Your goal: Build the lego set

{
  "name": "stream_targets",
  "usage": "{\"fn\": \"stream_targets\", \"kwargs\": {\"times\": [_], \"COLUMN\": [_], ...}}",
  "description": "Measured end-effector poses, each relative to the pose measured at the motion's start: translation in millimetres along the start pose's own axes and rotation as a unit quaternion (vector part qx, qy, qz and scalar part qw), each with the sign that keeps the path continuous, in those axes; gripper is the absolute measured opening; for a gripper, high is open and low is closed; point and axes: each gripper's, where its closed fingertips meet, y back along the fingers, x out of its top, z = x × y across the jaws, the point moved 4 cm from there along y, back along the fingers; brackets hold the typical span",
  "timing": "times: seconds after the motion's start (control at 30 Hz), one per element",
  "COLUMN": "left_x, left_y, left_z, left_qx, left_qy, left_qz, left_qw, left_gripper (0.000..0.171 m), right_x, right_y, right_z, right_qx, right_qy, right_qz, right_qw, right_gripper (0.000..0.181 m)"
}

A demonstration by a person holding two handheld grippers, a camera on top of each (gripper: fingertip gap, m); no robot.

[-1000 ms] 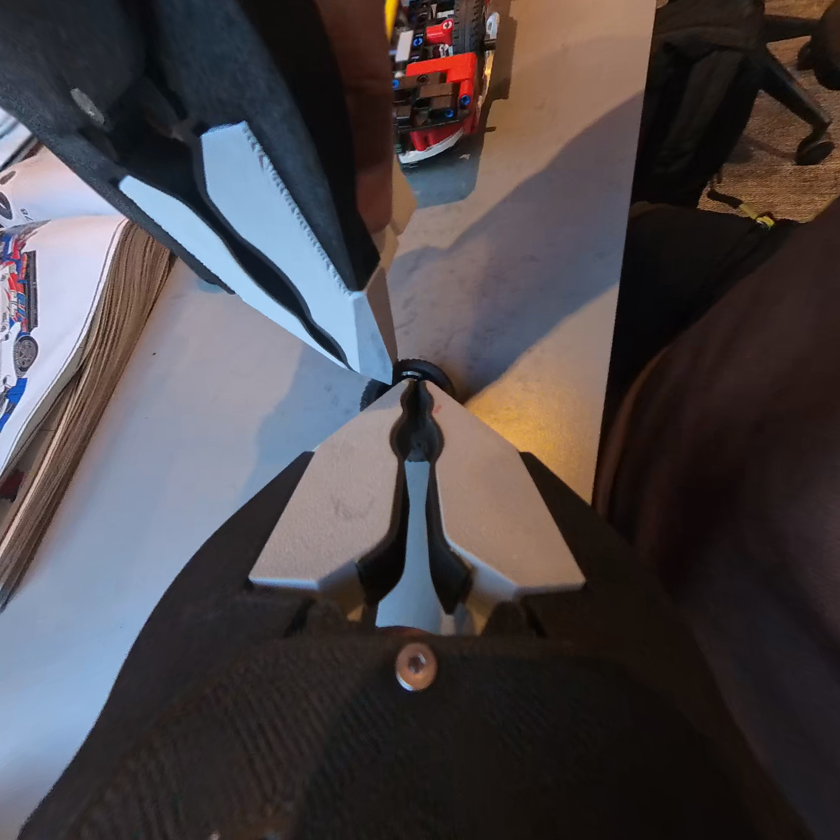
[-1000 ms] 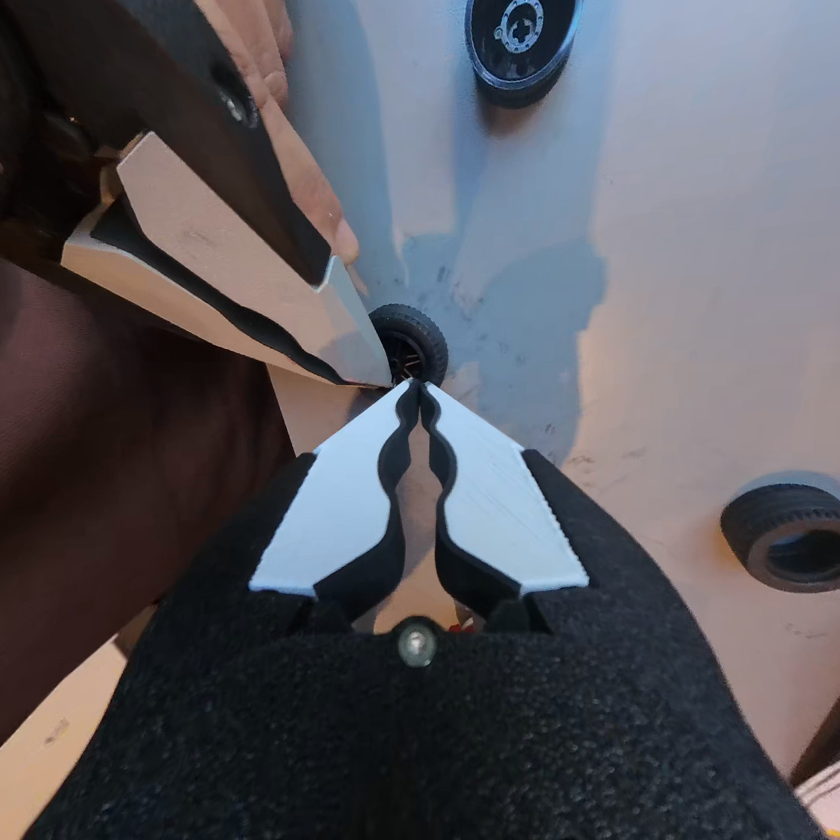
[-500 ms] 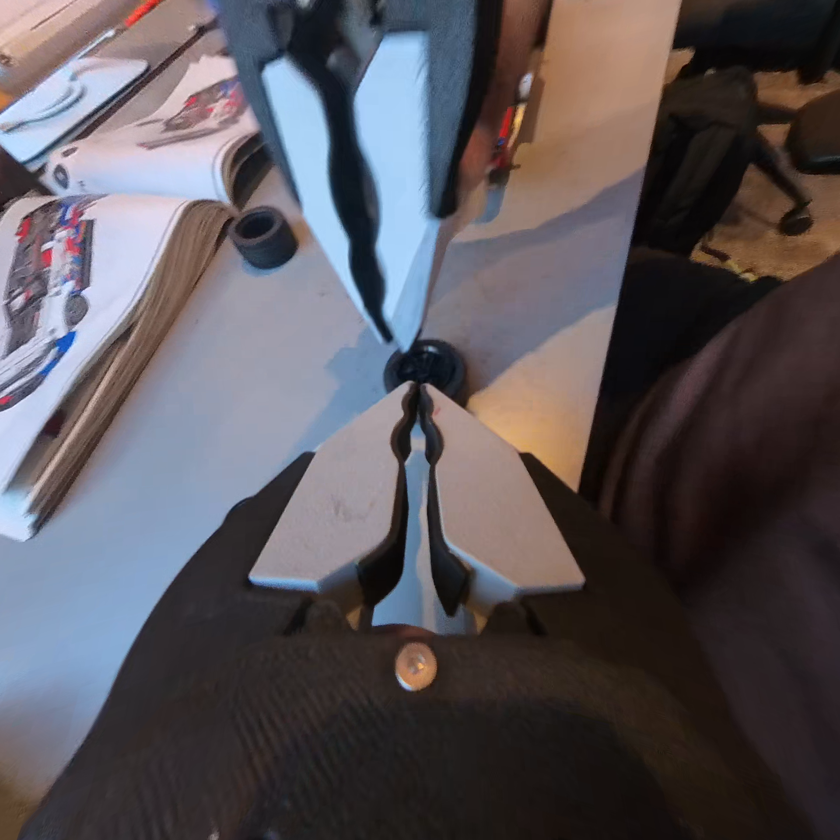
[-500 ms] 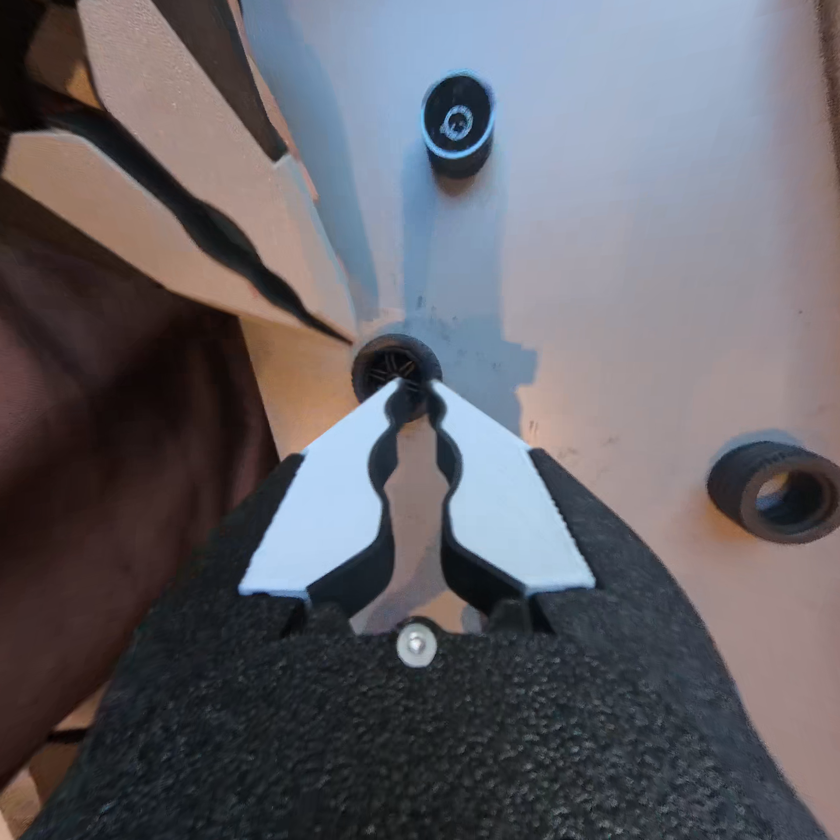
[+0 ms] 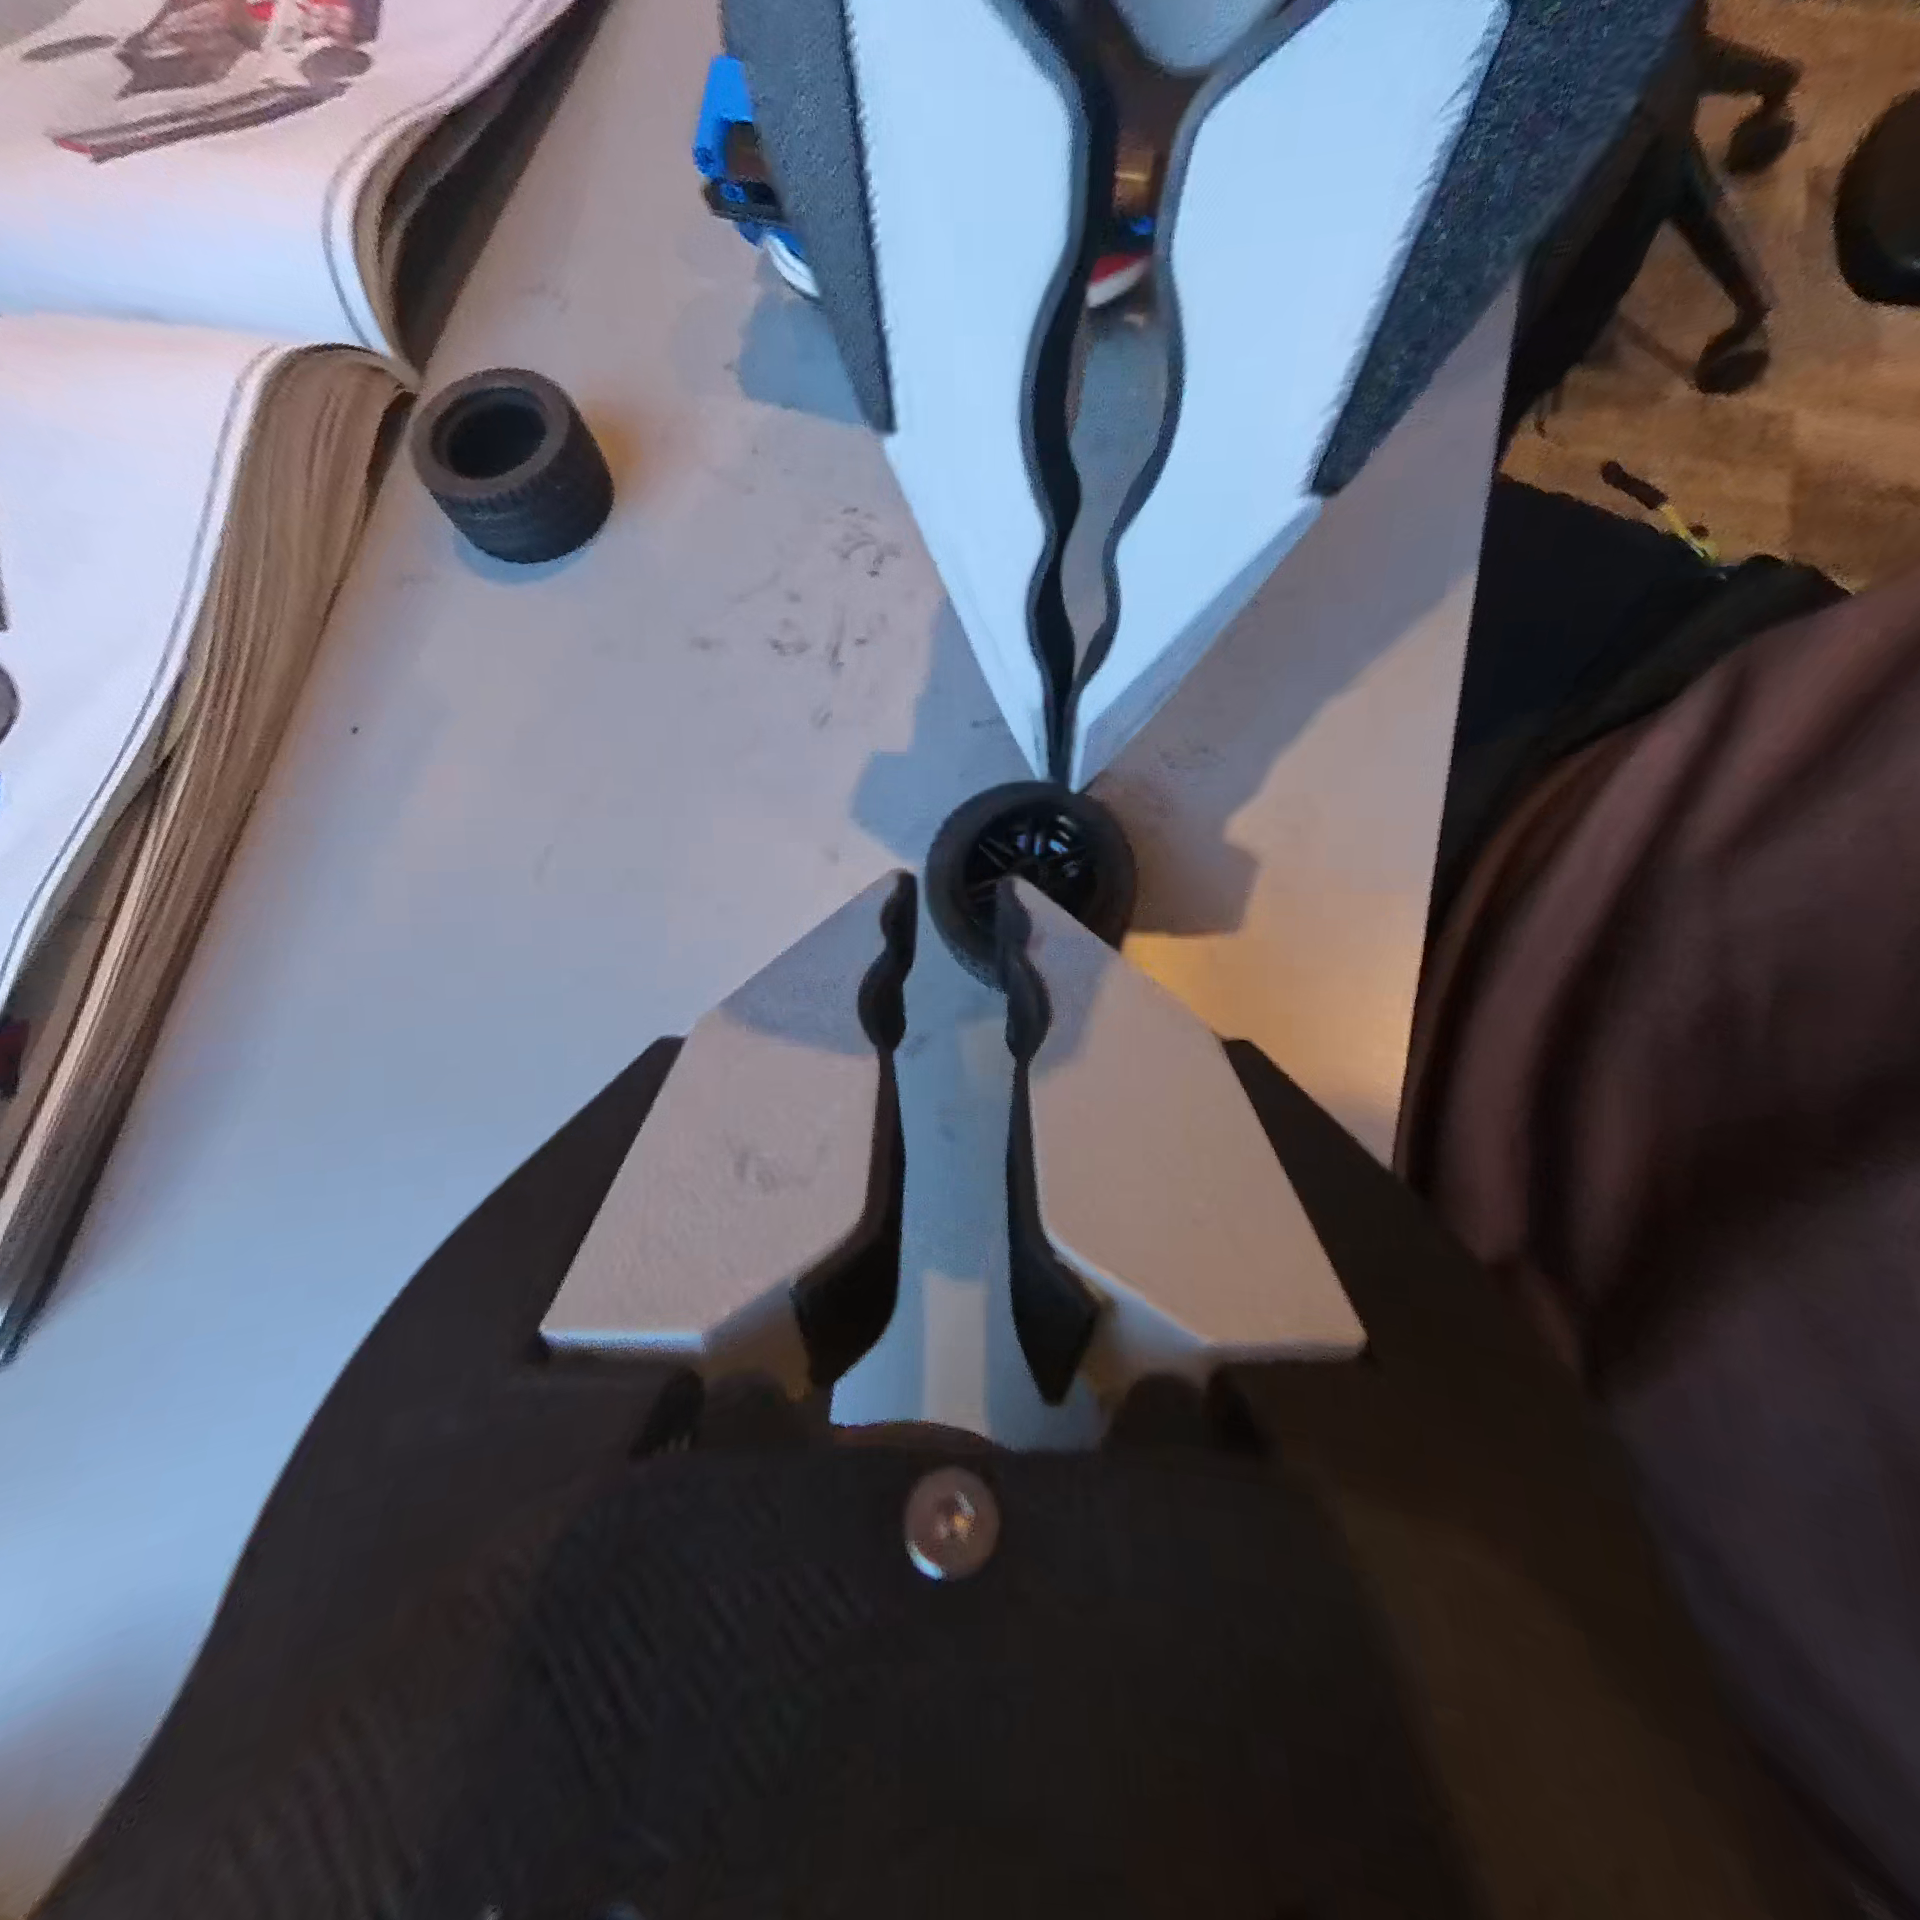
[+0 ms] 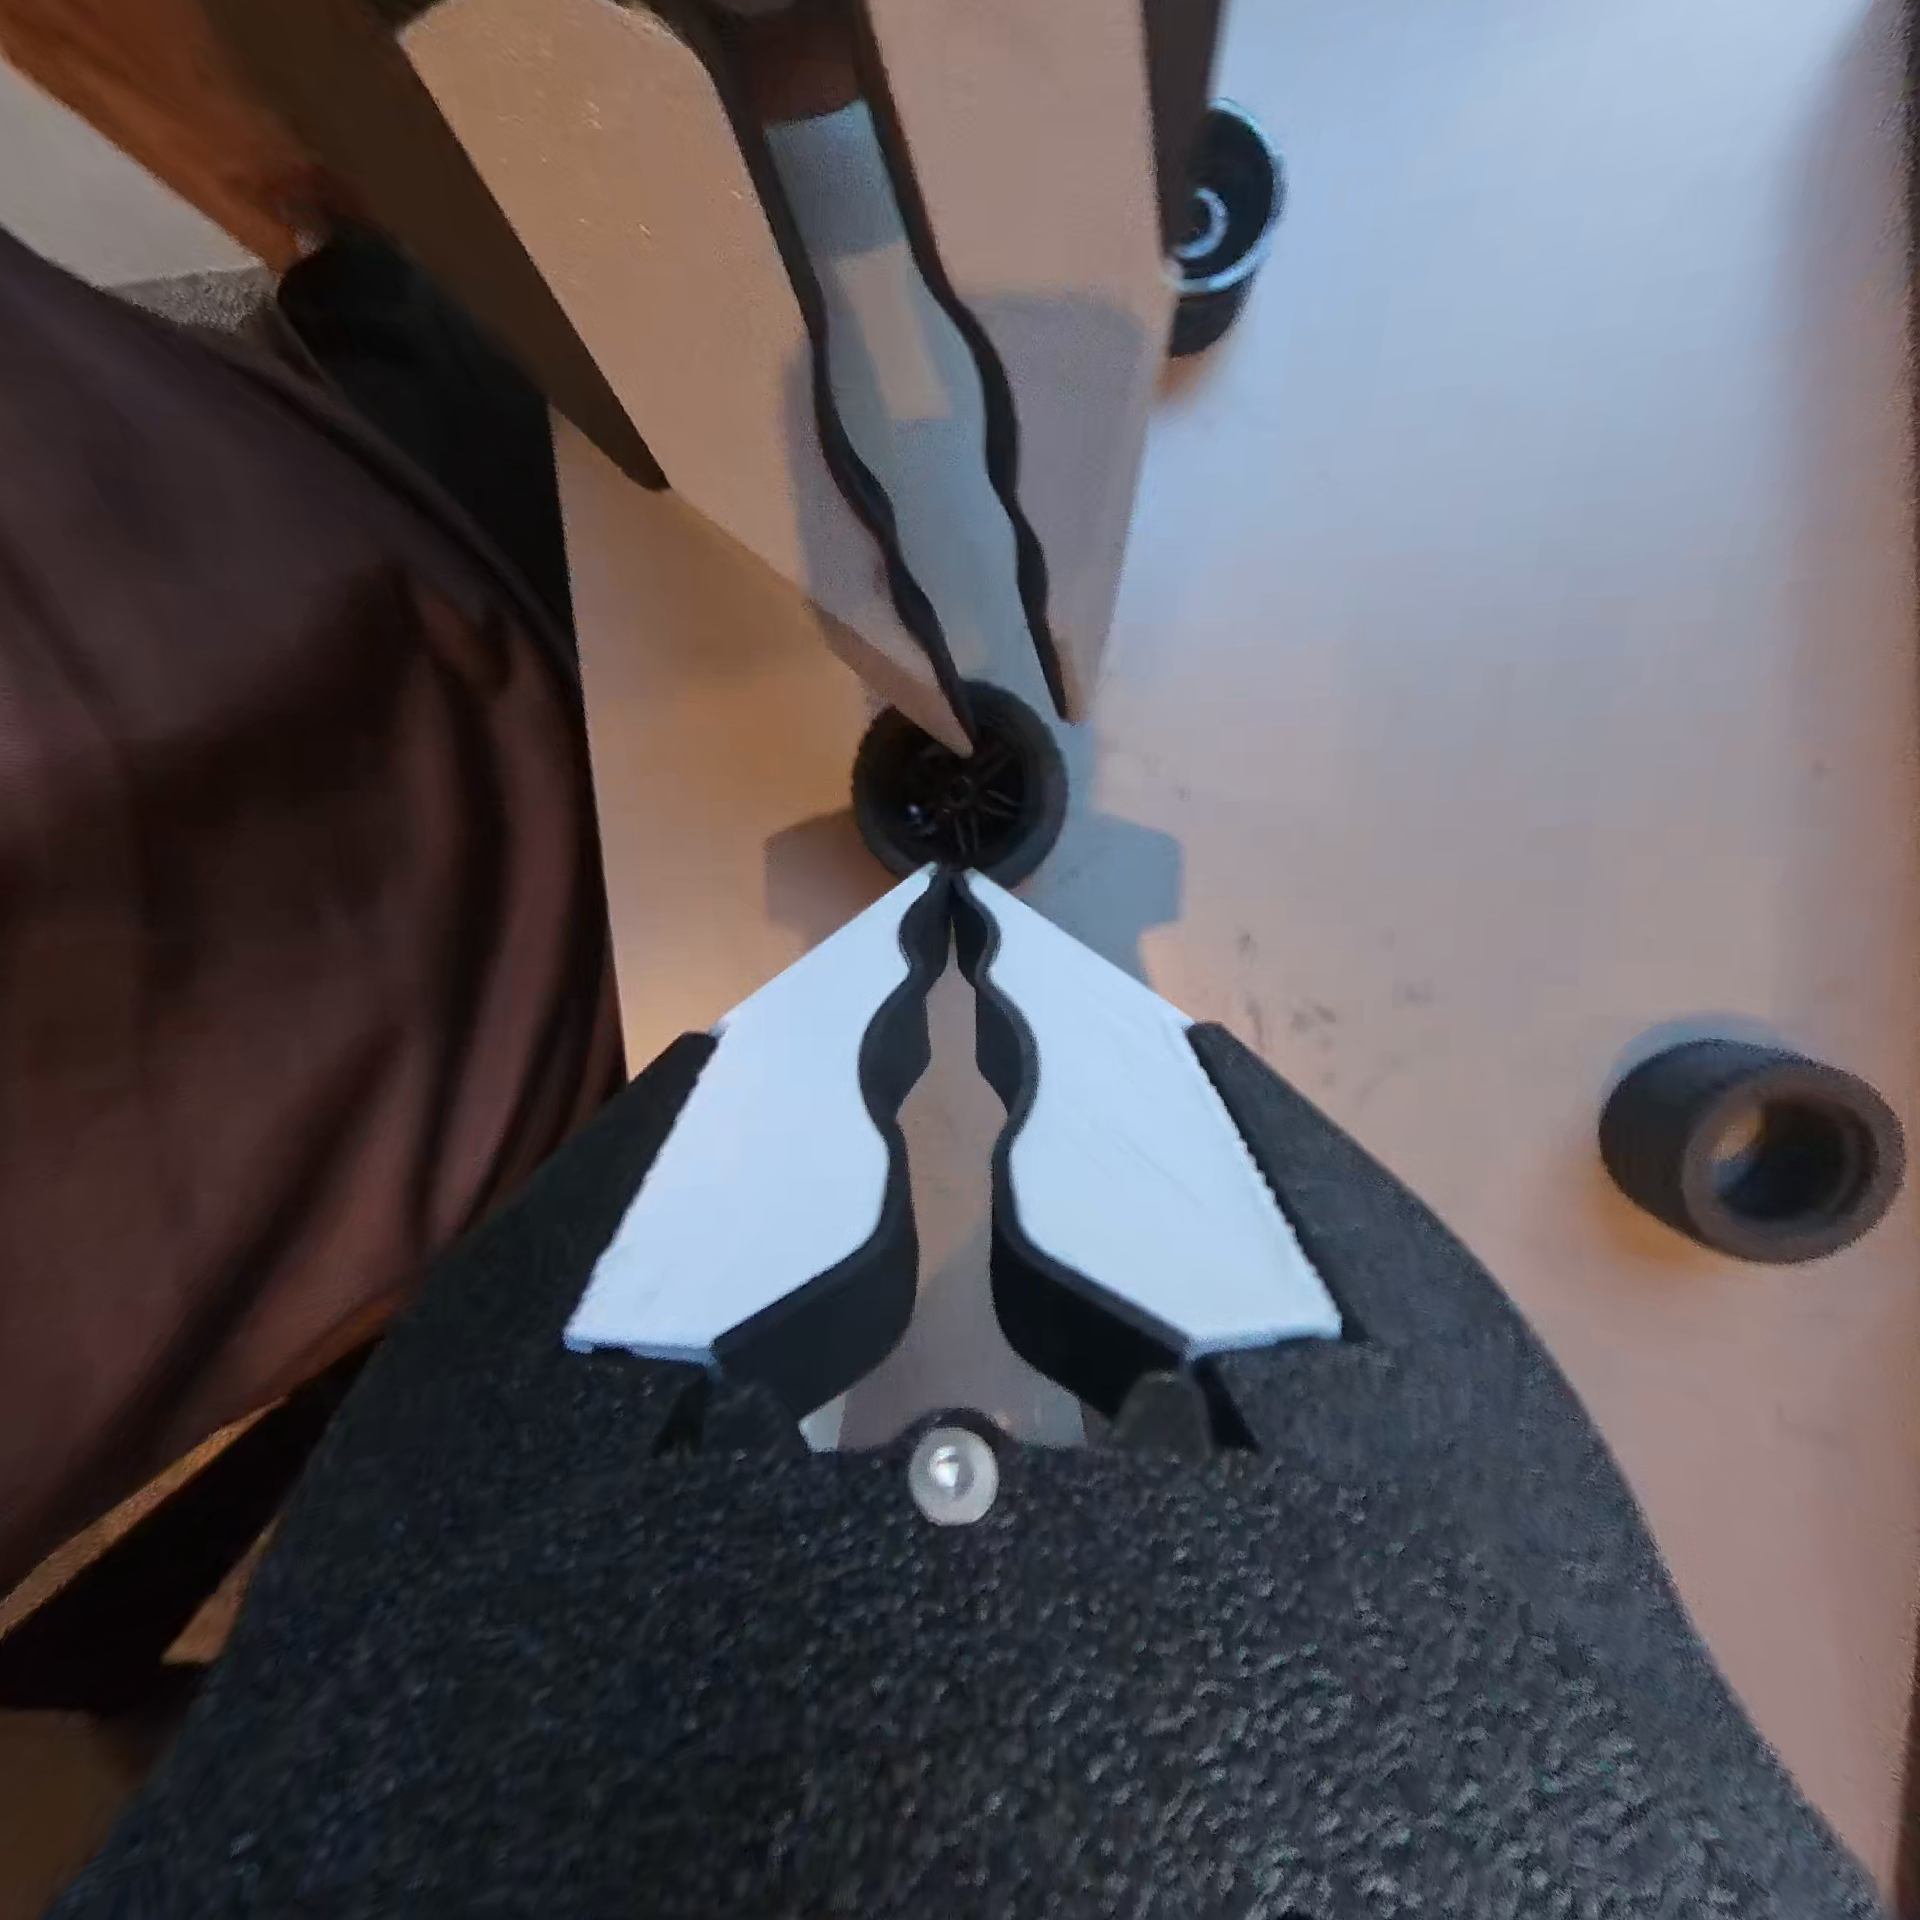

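Working stage: you are fitting a tyre onto a rim, so the wheel (image 5: pixel 1029 878) at the table's near edge is your landmark here.
Wheel: it lies flat on the grey table (image 5: pixel 582 831), spoked face up, with the tyre seated around the rim as far as the blur allows you to judge.
Left gripper (image 5: pixel 958 902): your fingers are spread a little; one tip reaches into the spoked face of the wheel, the other stands just outside the tyre, so they straddle the tyre wall without a firm pinch.
Right gripper (image 6: pixel 951 875): your fingers are pressed together, tips touching the wheel's opposite edge and holding nothing.
Loose tyre (image 5: pixel 509 480): it stands well apart from the wheel, beside the open instruction book (image 5: pixel 156 582), not yet mounted.
Bare rim (image 6: pixel 1226 223): it lies beyond the wheel, without a tyre.
Model car (image 5: pixel 732 156): only blue and red parts show far behind the wheel, partly hidden.
Progress: you appear to have one wheel nearly assembled; at least one more tyre-and-rim pair and attaching the wheels to the car remain.
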Motion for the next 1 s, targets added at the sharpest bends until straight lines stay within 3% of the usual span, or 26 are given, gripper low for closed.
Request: {"fn": "stream_targets", "kwargs": {"times": [0.07, 0.27, 0.6, 0.8, 1.0], "left_x": [-5, -6, -7, -8, -9], "left_y": [-4, -6, -6, -6, -7], "left_z": [1, 3, 5, 7, 5], "left_qx": [-0.017, -0.016, 0.017, 0.034, 0.051], "left_qy": [-0.005, -0.029, -0.045, -0.048, -0.057], "left_qz": [-0.024, -0.01, 0.013, 0.036, 0.041], "left_qw": [1.0, 0.999, 0.999, 0.998, 0.996], "left_gripper": [0.013, 0.003, 0.0, 0.0, 0.0], "right_x": [4, 5, 7, 13, 11], "right_y": [-4, -10, -16, -20, 3], "right_z": [-4, -7, -1, -9, 11], "right_qx": [0.014, 0.033, 0.126, 0.098, 0.057], "right_qy": [0.013, 0.023, -0.117, -0.093, -0.139], "right_qz": [-0.011, -0.05, -0.09, -0.102, -0.041], "right_qw": [1.0, 0.998, 0.981, 0.986, 0.988], "right_gripper": [0.0, 0.0, 0.0, 0.0, 0.0]}}
